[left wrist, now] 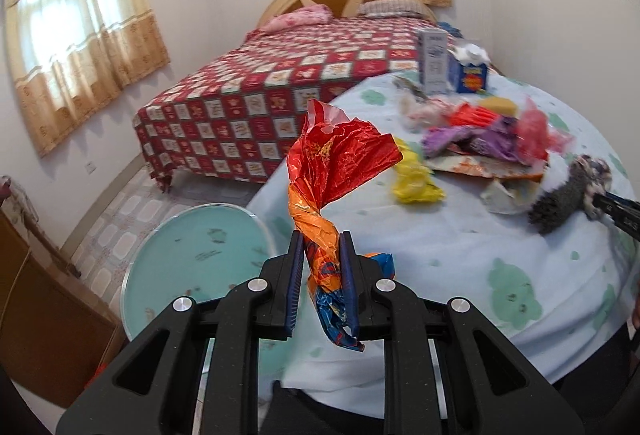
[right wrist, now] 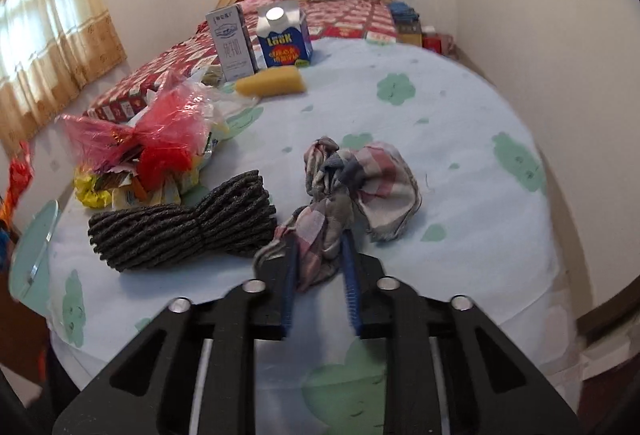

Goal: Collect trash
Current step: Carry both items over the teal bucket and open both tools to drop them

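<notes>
The left gripper (left wrist: pixel 322 247) clamps a twisted red-orange wrapper (left wrist: pixel 340 163) rising above its pads; the right gripper (right wrist: pixel 320 255) pinches a checked cloth (right wrist: pixel 360 187) on the table (right wrist: pixel 460 123)

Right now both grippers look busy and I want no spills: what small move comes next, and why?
Probably lift the right gripper slightly: it is pinched on the checked cloth, which lies on the table. The left gripper already holds its red-orange wrapper aloft.

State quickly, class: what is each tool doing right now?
Left tool: closed on the twisted red and orange wrapper.
Right tool: closed on the checked cloth.
</notes>
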Motion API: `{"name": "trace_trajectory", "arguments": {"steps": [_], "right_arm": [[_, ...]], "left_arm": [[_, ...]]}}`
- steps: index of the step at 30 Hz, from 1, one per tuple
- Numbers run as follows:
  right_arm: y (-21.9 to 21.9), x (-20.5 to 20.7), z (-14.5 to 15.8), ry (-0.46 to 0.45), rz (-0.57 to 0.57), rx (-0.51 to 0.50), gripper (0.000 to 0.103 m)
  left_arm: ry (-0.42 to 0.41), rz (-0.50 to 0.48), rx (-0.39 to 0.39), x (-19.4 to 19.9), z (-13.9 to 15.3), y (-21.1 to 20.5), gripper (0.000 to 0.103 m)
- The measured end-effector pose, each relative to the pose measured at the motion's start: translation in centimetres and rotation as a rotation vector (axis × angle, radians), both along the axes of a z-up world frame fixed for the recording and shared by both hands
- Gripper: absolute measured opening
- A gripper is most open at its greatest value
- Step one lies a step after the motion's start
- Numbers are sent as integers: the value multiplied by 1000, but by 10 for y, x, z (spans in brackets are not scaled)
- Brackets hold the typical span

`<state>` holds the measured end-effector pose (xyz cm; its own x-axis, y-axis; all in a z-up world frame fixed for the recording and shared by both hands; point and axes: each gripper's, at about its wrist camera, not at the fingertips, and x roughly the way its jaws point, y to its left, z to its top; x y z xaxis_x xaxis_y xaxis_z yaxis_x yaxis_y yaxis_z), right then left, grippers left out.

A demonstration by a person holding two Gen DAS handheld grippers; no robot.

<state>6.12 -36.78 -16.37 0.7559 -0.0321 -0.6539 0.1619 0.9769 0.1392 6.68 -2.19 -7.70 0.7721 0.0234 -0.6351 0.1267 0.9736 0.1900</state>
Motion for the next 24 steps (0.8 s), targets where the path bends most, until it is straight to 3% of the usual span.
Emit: {"name": "trace_trajectory", "arguments": {"steps": [10,14,24], "right_arm": [[14,-31,55,-154,-25,-121,18],[42,-33,76,-208,42,-131,18],[116,-8,96,-257,210,-140,18]], "left_arm": [[-41,78,-8,-1,12,42,19],[-55,110,-15,0,17,56,19],[-54,173,-21,2,17,87,19]]}}
